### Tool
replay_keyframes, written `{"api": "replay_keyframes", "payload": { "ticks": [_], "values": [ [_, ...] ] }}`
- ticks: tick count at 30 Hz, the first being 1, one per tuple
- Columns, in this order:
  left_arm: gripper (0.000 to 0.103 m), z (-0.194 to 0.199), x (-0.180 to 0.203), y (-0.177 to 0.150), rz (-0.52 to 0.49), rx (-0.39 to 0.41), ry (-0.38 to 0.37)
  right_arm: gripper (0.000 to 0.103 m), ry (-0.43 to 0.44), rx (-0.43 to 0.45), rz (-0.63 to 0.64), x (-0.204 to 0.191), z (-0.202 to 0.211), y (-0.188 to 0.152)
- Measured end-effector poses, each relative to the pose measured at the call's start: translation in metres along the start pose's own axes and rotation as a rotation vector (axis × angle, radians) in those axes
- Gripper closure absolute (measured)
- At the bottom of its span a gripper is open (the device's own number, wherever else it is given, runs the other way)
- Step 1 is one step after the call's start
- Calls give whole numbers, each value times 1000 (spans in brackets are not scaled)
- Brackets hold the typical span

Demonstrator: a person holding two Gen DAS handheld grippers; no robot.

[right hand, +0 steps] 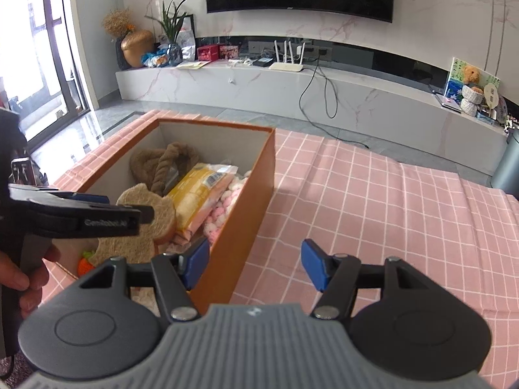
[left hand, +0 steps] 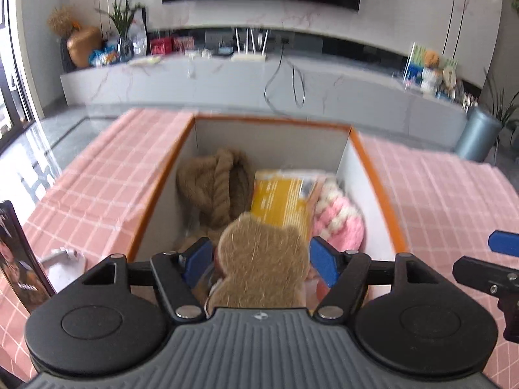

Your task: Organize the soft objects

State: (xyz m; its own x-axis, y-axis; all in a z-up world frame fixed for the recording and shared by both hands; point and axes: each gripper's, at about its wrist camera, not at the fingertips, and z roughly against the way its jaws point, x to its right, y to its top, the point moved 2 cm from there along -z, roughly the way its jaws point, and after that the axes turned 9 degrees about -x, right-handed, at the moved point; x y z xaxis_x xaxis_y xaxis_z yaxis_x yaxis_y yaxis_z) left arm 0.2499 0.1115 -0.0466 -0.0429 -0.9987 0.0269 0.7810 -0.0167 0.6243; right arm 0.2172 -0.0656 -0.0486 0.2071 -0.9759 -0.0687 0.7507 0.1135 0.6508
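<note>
An orange box [left hand: 155, 181] [right hand: 253, 214] with white inner walls stands on the pink checked tablecloth. Inside lie a brown rope-like knit [left hand: 217, 188] [right hand: 162, 165], a yellow packet [left hand: 282, 201] [right hand: 198, 194] and a pink-and-white fluffy item [left hand: 340, 223] [right hand: 223, 207]. My left gripper [left hand: 262, 261] is over the box's near end with its jaws wide apart; a tan bear-shaped sponge [left hand: 262, 265] [right hand: 146, 223] sits between them, not clamped. My right gripper [right hand: 253, 264] is open and empty, just right of the box's near corner.
The pink checked tablecloth [right hand: 389, 220] covers the table. A dark phone on a white stand [left hand: 19, 259] is at the left. A TV console with a router, plants and boxes lies beyond [right hand: 292, 77]. The right gripper's finger shows in the left wrist view [left hand: 502, 243].
</note>
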Motion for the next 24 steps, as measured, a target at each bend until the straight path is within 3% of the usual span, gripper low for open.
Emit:
{"api": "replay_keyframes", "payload": {
  "ticks": [3, 9, 14, 18, 24],
  "values": [
    [22, 27, 7, 4, 0, 101, -16, 36, -5, 41, -15, 5, 20, 1],
    [16, 82, 35, 14, -12, 254, -94, 18, -41, 164, -30, 14, 75, 5],
    [0, 128, 68, 4, -105, 410, -36, 3, -82, 309, -62, 28, 127, -6],
    [0, 144, 85, -12, -111, 428, -37, 3, -112, 369, -77, 35, 155, -29],
    [0, 147, 97, -41, -77, 391, -58, 2, -136, 352, -119, 41, 164, -65]
  ]
}}
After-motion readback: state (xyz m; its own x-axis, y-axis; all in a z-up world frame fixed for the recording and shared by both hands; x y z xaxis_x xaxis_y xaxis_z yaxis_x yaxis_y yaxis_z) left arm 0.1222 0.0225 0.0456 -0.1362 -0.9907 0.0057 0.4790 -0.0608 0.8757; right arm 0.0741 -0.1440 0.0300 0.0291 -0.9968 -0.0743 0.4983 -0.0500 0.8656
